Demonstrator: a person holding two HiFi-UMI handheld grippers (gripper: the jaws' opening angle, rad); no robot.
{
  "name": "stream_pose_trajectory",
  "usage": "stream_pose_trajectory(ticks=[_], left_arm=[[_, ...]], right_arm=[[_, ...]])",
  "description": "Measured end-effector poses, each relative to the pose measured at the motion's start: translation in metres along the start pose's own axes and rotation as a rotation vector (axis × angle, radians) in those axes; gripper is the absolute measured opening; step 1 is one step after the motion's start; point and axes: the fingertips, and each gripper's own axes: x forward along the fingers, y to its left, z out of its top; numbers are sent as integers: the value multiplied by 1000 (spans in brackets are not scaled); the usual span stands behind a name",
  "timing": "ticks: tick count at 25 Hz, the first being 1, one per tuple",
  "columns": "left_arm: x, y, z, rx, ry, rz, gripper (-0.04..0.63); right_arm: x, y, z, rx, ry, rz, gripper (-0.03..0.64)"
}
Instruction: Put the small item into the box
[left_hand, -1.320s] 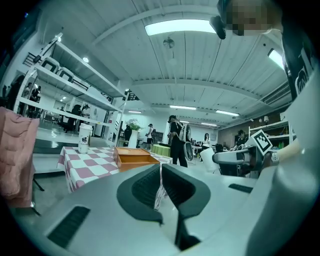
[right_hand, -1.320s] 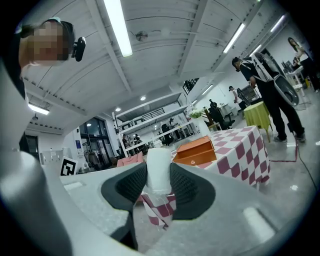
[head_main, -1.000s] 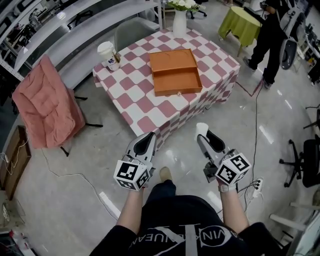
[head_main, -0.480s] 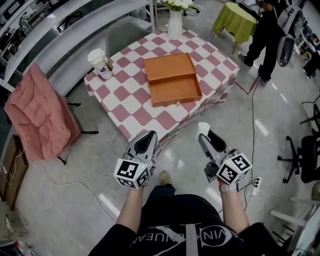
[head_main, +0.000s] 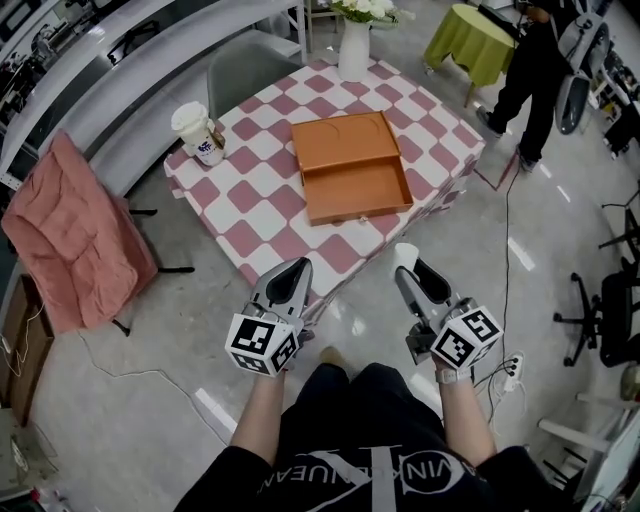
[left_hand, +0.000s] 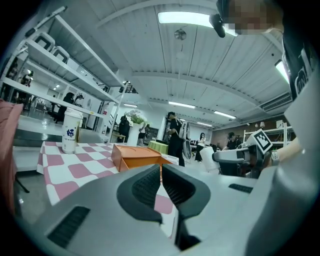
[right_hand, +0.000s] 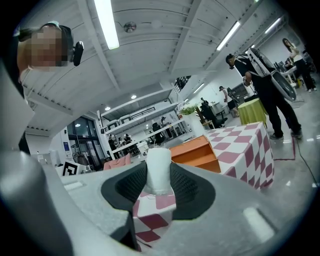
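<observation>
Between right jaws: item (right_hand: 159, 169), white and tube-like, pinched by the right gripper (head_main: 408, 272) and held over the floor just short of the table (head_main: 255, 205).
Item axis: lengthwise along the jaws, free end pointing away from the person toward the table.
Hidden: the item's lower end sits between the pads; what it is cannot be told.
Left gripper (left_hand: 160, 175): jaws pressed together with nothing between them, over the floor beside the table's near corner.
Box (head_main: 355, 188): orange, open, lid laid back on the far side; it sits near the table's right edge, with bare checkered top to its left.
Cup (head_main: 197, 133): upright at the table's left corner, well apart from the box.
Vase (head_main: 353, 52): far corner, its flowers cut off by the frame.
Floor (head_main: 150, 330): open between the grippers and the table; a cable trails at left.
</observation>
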Motion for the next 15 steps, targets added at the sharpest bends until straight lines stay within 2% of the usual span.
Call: stream_pose_trajectory(ticks=[9, 15], left_arm=[[-3, 14, -24, -53, 35, 31, 18], [-5, 38, -12, -52, 20, 82, 18]], right_arm=[[17, -14, -6, 33, 28, -7, 141], [46, -12, 1, 35, 31, 33, 141]])
